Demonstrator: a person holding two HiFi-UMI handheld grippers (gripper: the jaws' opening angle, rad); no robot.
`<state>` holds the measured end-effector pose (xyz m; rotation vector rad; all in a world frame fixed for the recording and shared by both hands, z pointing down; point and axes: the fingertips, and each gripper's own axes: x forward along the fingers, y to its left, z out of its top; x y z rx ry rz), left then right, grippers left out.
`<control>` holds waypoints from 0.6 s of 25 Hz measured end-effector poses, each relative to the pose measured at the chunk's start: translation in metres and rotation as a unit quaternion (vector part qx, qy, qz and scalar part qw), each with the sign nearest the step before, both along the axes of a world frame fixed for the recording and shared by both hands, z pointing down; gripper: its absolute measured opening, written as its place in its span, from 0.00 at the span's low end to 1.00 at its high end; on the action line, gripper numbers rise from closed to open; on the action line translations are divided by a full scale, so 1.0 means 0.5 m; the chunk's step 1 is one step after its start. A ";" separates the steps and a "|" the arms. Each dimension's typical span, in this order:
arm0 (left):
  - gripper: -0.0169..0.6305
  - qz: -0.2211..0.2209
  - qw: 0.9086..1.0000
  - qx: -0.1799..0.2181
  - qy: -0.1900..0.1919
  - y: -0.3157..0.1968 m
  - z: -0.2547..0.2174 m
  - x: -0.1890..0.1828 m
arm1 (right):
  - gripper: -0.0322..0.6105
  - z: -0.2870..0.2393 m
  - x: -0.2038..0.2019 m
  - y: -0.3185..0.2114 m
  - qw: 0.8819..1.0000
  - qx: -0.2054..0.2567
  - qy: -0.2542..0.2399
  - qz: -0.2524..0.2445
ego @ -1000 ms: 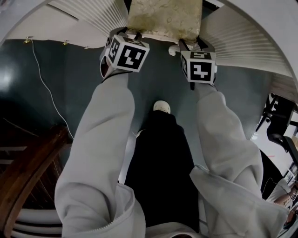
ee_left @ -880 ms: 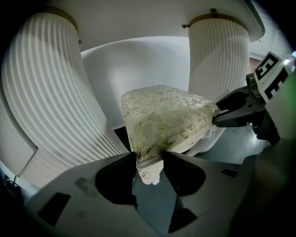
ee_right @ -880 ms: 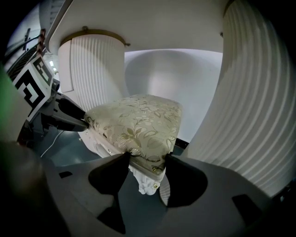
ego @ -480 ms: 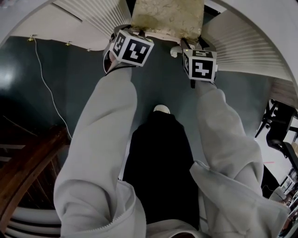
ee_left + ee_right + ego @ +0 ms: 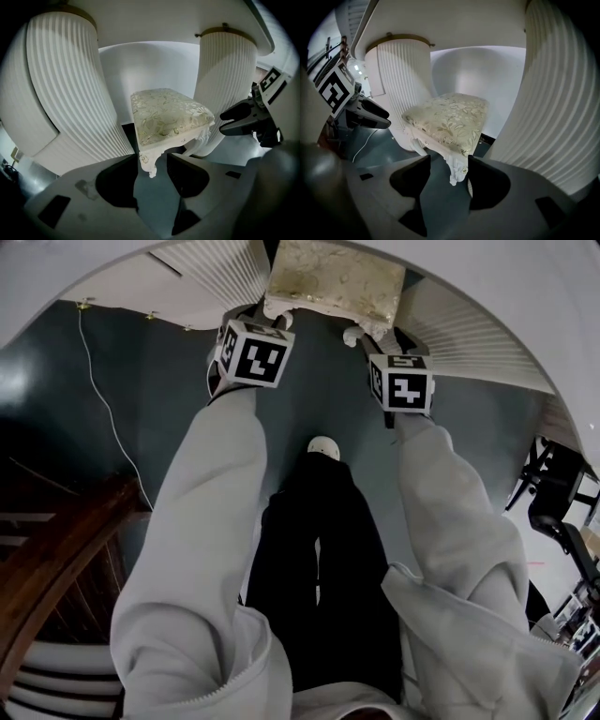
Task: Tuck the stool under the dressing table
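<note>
Head view: stool (image 5: 333,277), cream floral-patterned seat on white carved legs, upright on dark grey-blue floor (image 5: 141,418) at top centre, between the two fluted white pedestals of the dressing table (image 5: 211,268). Left gripper (image 5: 265,317) just short of the stool's near-left corner, right gripper (image 5: 386,337) just short of the near-right corner, both on pale grey sleeves (image 5: 206,521). Markings: black-and-white square code patterns on the marker cubes (image 5: 251,352). Left gripper view: fingers (image 5: 117,180) set wide, clamped on nothing, the stool's corner leg standing in the gap at their tips, the table's top overhead. Right gripper view: fingers (image 5: 410,180) likewise wide, the other corner leg in the gap and close to the right-hand finger, contact not determinable. Also noted in head view: thin white cable (image 5: 103,418) along the floor at left, dark wooden furniture (image 5: 56,559) at lower left, white shoe toe (image 5: 323,446) below the stool. Against half a second earlier: stool pushed higher in the picture, both near legs now showing clear of the cubes, right gripper lower.
</note>
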<state>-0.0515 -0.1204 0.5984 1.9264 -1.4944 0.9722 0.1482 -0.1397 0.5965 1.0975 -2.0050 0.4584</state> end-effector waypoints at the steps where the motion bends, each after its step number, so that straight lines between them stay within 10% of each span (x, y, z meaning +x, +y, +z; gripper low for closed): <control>1: 0.32 -0.003 1.000 -0.001 0.001 0.010 -0.009 -0.003 | 0.51 -0.009 -0.001 0.011 1.000 -0.003 0.000 -0.004; 15: 0.24 -0.079 0.993 0.009 0.087 0.095 -0.150 0.005 | 0.38 -0.163 -0.011 0.082 0.997 0.001 -0.070 0.014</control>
